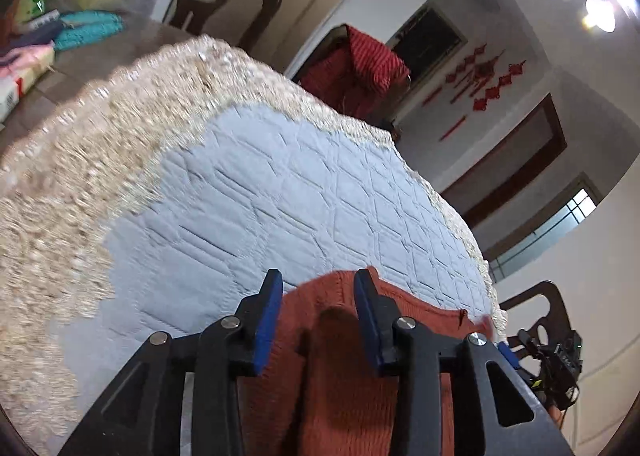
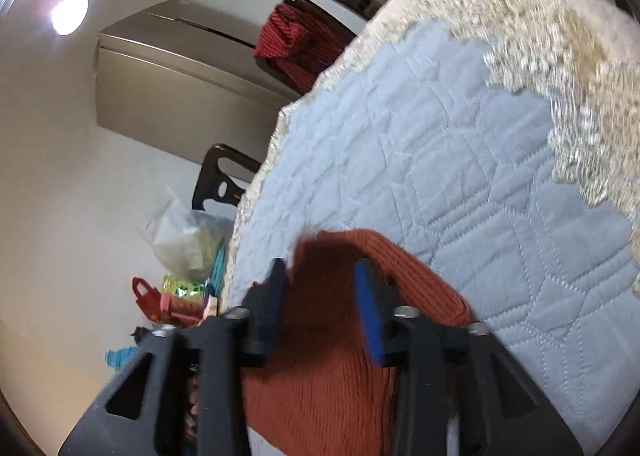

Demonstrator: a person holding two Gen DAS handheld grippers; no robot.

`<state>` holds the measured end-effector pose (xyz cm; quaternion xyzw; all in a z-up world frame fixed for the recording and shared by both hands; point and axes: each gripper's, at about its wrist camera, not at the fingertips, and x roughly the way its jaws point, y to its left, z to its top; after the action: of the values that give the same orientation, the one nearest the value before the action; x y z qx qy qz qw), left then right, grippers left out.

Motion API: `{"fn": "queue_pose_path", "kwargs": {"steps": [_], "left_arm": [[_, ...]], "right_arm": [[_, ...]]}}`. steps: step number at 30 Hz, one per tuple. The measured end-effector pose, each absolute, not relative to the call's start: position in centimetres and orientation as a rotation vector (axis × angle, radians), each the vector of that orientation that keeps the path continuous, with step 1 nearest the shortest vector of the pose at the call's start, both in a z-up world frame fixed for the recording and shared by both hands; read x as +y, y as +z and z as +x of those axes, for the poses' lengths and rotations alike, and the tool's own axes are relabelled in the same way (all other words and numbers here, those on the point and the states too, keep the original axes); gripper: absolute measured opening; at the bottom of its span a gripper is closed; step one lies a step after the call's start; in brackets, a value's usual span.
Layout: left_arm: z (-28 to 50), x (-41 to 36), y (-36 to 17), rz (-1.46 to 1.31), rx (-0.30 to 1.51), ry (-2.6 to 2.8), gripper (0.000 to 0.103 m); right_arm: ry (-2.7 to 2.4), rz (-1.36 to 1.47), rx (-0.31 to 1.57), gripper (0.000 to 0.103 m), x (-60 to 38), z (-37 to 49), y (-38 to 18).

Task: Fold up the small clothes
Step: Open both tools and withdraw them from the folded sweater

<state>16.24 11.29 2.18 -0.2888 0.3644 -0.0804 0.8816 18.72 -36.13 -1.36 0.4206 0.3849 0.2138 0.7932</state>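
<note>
The sweater [image 1: 344,368], a rust-orange knit, lies flat on the blue quilted mat [image 1: 280,192], directly under both grippers. In the left wrist view it fills the gap between the left gripper [image 1: 319,276] jaws and runs from 6 o'clock up to the fingertips, its far edge ending just past them at 12 o'clock. From there the edge trails off toward 3 o'clock, so the garment's long axis appears to run across the frame, toward the other gripper, whose body shows at 4 o'clock near the mat's fringe.

The left gripper's jaws stand partly open, blue pads clear of the knit on both sides; nothing is held. The right gripper [image 2: 320,266] is likewise partly open over the sweater [image 2: 320,356], pads apart, gripping nothing.

Both hands seem equally near the cloth, each over one end of the same edge, so the next move likely turns on the edge just beyond the tips at 12 o'clock.

The right view alone shows a rolled, rounded fold of knit curving from 12 to 3 o'clock, which suggests a doubled layer there. The left view shows a flatter edge and a small notch or seam at 3 o'clock. Whether either lower finger touches the fabric cannot be told.
</note>
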Motion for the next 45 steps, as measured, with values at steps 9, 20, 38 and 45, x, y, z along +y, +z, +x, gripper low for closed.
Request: {"fn": "queue_pose_path", "kwargs": {"steps": [9, 20, 38, 45], "left_arm": [[12.8, 8.3, 3.2, -0.487, 0.754, -0.246, 0.040], [7.8, 0.2, 2.0, -0.240, 0.826, -0.387, 0.040], [7.0, -1.2, 2.7, -0.147, 0.804, -0.332, 0.049], [6.7, 1.7, 2.2, -0.171, 0.816, -0.262, 0.048]], "right_arm": [[0.452, 0.697, 0.788, 0.044, -34.2, 16.0, 0.8], [0.432, 0.251, 0.857, 0.025, -27.1, 9.6, 0.3], [0.314, 0.144, 0.839, 0.010, -28.4, 7.0, 0.0], [0.273, 0.233, 0.850, 0.008, -31.2, 7.3, -0.3]]}}
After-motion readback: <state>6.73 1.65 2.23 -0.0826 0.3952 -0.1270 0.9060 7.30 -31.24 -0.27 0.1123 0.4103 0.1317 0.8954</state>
